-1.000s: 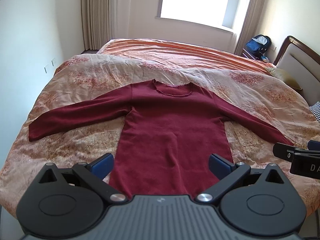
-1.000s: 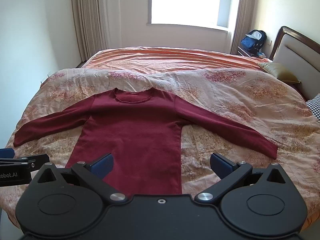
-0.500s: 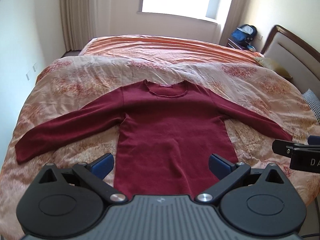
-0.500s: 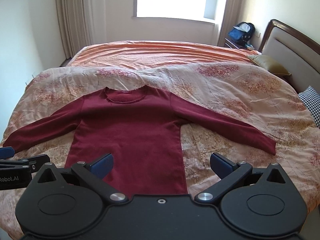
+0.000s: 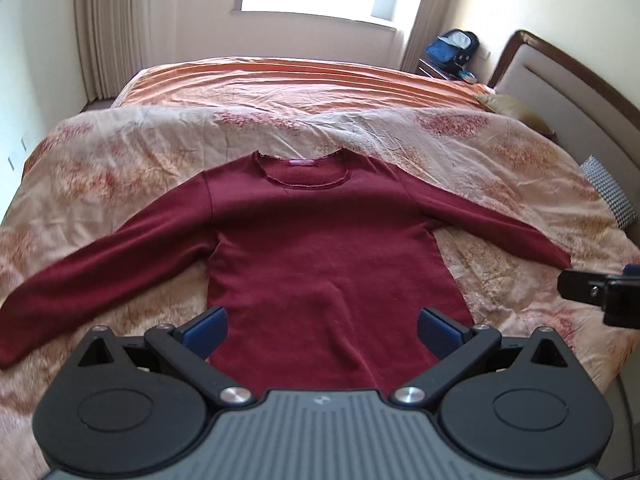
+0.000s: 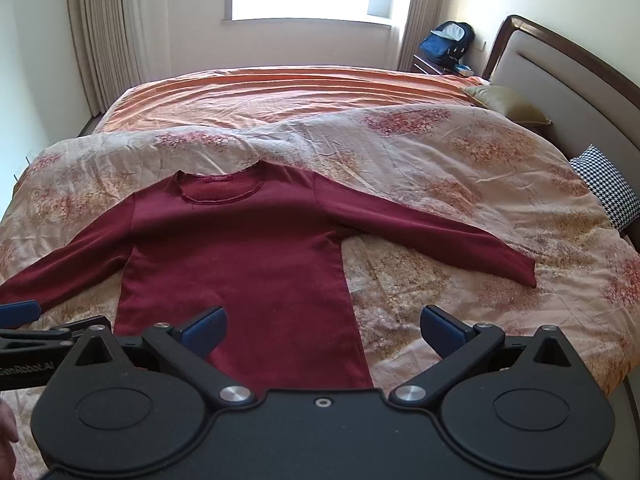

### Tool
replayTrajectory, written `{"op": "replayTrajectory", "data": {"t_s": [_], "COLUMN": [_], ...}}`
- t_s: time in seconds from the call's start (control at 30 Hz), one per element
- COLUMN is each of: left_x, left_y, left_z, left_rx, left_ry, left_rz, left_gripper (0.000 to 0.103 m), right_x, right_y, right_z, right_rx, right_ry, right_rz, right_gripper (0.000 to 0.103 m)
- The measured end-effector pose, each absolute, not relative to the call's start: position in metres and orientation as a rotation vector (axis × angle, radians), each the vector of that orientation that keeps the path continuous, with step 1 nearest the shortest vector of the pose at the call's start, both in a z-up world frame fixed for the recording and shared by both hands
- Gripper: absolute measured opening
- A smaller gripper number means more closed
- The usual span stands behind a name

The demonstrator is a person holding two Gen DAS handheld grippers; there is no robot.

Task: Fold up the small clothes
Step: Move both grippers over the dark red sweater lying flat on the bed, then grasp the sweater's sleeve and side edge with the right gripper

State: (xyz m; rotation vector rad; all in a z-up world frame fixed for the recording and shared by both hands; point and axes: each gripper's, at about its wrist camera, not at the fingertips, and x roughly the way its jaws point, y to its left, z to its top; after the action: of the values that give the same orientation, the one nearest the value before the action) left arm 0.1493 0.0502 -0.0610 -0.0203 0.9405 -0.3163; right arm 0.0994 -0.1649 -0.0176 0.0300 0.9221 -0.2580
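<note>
A dark red long-sleeved top (image 5: 320, 248) (image 6: 240, 248) lies flat on the bed, neck away from me, both sleeves spread out to the sides. My left gripper (image 5: 322, 330) hovers open above the hem, its blue pads wide apart and empty. To its right my right gripper (image 6: 322, 330) is also open and empty, above the top's right edge and the quilt. The right sleeve cuff (image 6: 520, 272) lies ahead of it to the right. Each gripper shows at the edge of the other's view: the right gripper (image 5: 592, 292) and the left gripper (image 6: 24, 320).
A floral quilt (image 6: 440, 168) covers the near bed, with an orange sheet (image 6: 280, 92) beyond. The headboard (image 6: 560, 76) and two pillows, one yellow (image 6: 504, 108) and one checked (image 6: 608, 192), are at right. A blue backpack (image 6: 446, 42) stands by the window. Curtains hang at left.
Both grippers have moved forward and a little lower toward the top, which now looks larger. The left one has swung right. Jaws stay open and the garment has not moved.
</note>
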Motion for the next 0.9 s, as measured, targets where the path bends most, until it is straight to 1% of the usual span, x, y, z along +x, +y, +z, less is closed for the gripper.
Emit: {"op": "replayTrajectory", "data": {"t_s": [0.13,0.3,0.47,0.6,0.7,0.9], "left_x": [0.155,0.160,0.172,0.185,0.195,0.232], "left_y": [0.036,0.002,-0.047,-0.099,-0.141,-0.219], "left_z": [-0.060,-0.055,-0.050,-0.049,-0.054,-0.094], "left_rx": [-0.059,-0.027,-0.045,-0.052,-0.020,0.025], "left_ry": [0.926,0.913,0.923,0.933,0.935,0.991], "left_rz": [-0.352,-0.365,-0.371,-0.350,-0.347,-0.341], "left_gripper": [0.103,0.103,0.103,0.103,0.103,0.103], "right_x": [0.102,0.105,0.111,0.123,0.132,0.149], "right_y": [-0.179,-0.212,-0.277,-0.351,-0.431,-0.604], "right_z": [-0.017,-0.018,-0.027,-0.047,-0.072,-0.141], "right_rx": [0.046,0.093,0.193,0.253,0.349,0.552], "right_ry": [0.934,0.925,0.913,0.936,0.936,0.909], "right_rz": [-0.269,-0.258,-0.203,-0.111,-0.062,-0.093], "right_gripper": [0.103,0.103,0.103,0.103,0.103,0.102]}}
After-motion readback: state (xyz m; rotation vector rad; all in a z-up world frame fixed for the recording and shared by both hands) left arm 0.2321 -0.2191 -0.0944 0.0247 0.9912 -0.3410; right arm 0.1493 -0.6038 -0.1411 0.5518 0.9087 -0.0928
